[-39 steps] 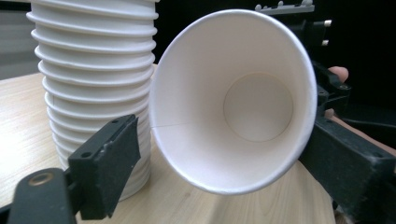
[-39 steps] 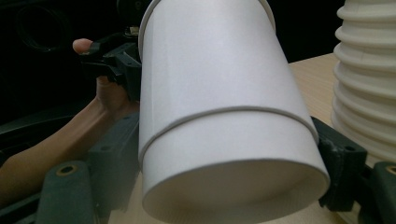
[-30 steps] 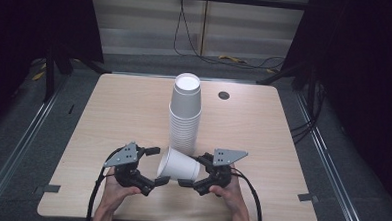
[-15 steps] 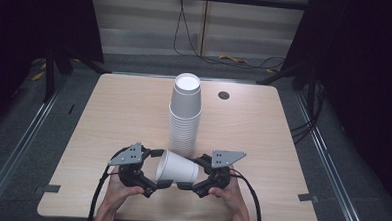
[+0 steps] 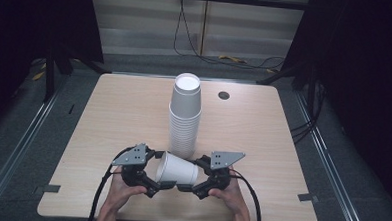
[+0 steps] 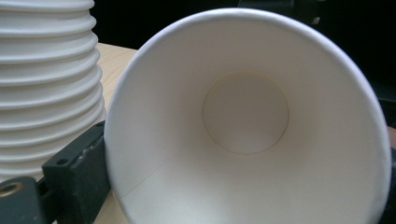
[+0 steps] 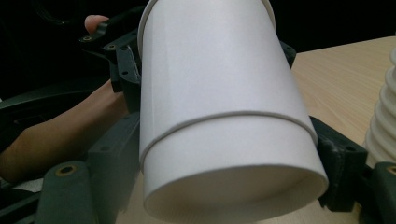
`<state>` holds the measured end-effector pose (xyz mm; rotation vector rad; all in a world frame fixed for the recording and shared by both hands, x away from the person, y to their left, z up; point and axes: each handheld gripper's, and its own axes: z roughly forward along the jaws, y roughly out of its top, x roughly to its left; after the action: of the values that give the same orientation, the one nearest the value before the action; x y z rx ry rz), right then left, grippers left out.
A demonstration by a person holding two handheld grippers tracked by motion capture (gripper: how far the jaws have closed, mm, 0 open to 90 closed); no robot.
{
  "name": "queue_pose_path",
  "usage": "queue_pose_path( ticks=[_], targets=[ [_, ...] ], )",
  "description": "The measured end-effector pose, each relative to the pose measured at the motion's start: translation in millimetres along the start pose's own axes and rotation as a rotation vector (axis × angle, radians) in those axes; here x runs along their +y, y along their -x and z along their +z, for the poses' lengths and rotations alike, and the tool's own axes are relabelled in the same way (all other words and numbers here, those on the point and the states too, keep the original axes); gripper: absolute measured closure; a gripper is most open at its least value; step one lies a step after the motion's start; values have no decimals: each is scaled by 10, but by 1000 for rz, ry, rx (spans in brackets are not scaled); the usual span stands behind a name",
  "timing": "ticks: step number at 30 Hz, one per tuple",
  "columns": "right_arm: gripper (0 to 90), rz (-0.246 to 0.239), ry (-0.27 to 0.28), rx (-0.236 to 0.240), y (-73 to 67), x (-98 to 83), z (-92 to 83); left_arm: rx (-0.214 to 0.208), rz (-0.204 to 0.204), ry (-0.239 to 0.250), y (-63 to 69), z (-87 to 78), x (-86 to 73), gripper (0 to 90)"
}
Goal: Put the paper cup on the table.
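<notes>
A white paper cup (image 5: 177, 170) lies level in the air just above the table's front edge, mouth to the left. My left gripper (image 5: 153, 172) straddles its mouth end. In the left gripper view I look straight into the cup (image 6: 245, 112), and one black finger (image 6: 77, 172) lies against its outer wall; these jaws have just been closing on it. My right gripper (image 5: 197, 176) is shut on the base end. In the right gripper view its fingers (image 7: 114, 158) flank the cup (image 7: 219, 93), which a rim line rings halfway along.
A tall stack of white cups (image 5: 185, 115) stands mouth-down at the middle of the wooden table (image 5: 108, 116), just behind the grippers, and also appears as the stack (image 6: 46, 84) (image 7: 385, 116) in both gripper views. A round cable hole (image 5: 223, 95) lies back right. Cables trail toward the person.
The left gripper's jaws have drawn in around the cup's mouth end, which now sits deeper between them. Both hands and the cup stay where they were.
</notes>
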<state>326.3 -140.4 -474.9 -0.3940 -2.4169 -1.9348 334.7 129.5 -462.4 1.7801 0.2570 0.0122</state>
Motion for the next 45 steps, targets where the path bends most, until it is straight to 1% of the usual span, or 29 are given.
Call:
queue_pose_path(
  ticks=[3, 4, 5, 7, 8, 9, 11, 15, 16, 17, 18, 20, 21, 22, 26, 27, 29, 30, 31, 32, 33, 34, 35, 37, 40, 41, 42, 43, 45],
  targets=[
    [211, 0, -14, -9, -6, -4, 8, -3, -6, 7, 3, -6, -10, 62],
    [207, -3, -14, -11, -8, -4, 15, 7, 2, -1, 11, -14, -14, 65],
    [204, -5, -23, -16, -13, -3, 17, -3, 4, 1, 11, -15, -16, 69],
    [203, -4, -26, -12, -13, -4, 21, -2, 4, 6, 18, -17, -18, 72],
    [199, -4, -26, -11, -12, -5, 25, -3, 10, 3, 21, -22, -17, 74],
    [189, -8, -38, -20, -16, -2, 32, 9, 18, 0, 28, -29, -12, 79],
    [182, -8, -45, -27, -18, 3, 45, 14, 15, 1, 34, -36, -9, 81],
    [173, -5, -44, -30, -12, 4, 55, 13, 18, 3, 26, -44, -7, 83],
    [164, -5, -43, -38, -13, 3, 61, 15, 17, 4, 27, -42, -5, 83],
    [162, -7, -47, -49, -15, 1, 63, 27, 16, -2, 31, -45, 1, 83],
    [162, -7, -47, -49, -15, 1, 63, 27, 16, -2, 31, -45, 1, 84],
    [156, -12, -60, -70, -25, -3, 66, 34, 17, -2, 26, -55, 10, 84],
    [139, -18, -60, -98, -35, -8, 66, 41, 16, -4, 22, -62, 14, 85],
    [141, -21, -64, -112, -42, -9, 63, 46, 12, -4, 17, -68, 18, 85],
    [137, -28, -67, -129, -54, -24, 66, 52, 4, 2, 3, -95, 21, 85],
    [137, -27, -70, -135, -60, -38, 69, 63, 5, -9, -7, -109, 28, 85],
    [137, -26, -69, -142, -61, -46, 69, 62, 0, -8, -9, -114, 29, 85],
    [136, -24, -74, -158, -64, -57, 64, 72, -3, -5, -11, -128, 33, 85],
    [136, -24, -74, -158, -64, -57, 64, 72, -3, -5, -11, -128, 33, 85],
    [141, -22, -69, -168, -67, -69, 64, 77, -5, -1, -11, -137, 36, 85],
    [141, -22, -69, -168, -67, -69, 64, 79, -8, 3, -11, -145, 40, 85],
    [147, -24, -65, -214, -81, -77, 50, 89, -9, 4, -12, -158, 44, 85],
    [147, -24, -65, -214, -81, -77, 50, 89, -9, 4, -12, -158, 44, 85],
    [148, -19, -57, -232, -92, -92, 15, 94, -10, 1, -13, -169, 43, 85],
    [148, -14, -54, -244, -93, -111, -8, 99, -16, 9, -20, -190, 34, 85],
    [141, -7, -40, -268, -93, -130, -34, 104, -17, 7, -26, -205, 30, 85],
    [141, -7, -40, -268, -93, -130, -34, 104, -17, 7, -26, -205, 30, 85],
    [141, 0, -25, -301, -95, -145, -68, 107, -23, 8, -27, -213, 29, 85],
    [141, 2, -19, -307, -94, -154, -79, 119, -18, 3, -36, -234, 29, 85]
  ],
)
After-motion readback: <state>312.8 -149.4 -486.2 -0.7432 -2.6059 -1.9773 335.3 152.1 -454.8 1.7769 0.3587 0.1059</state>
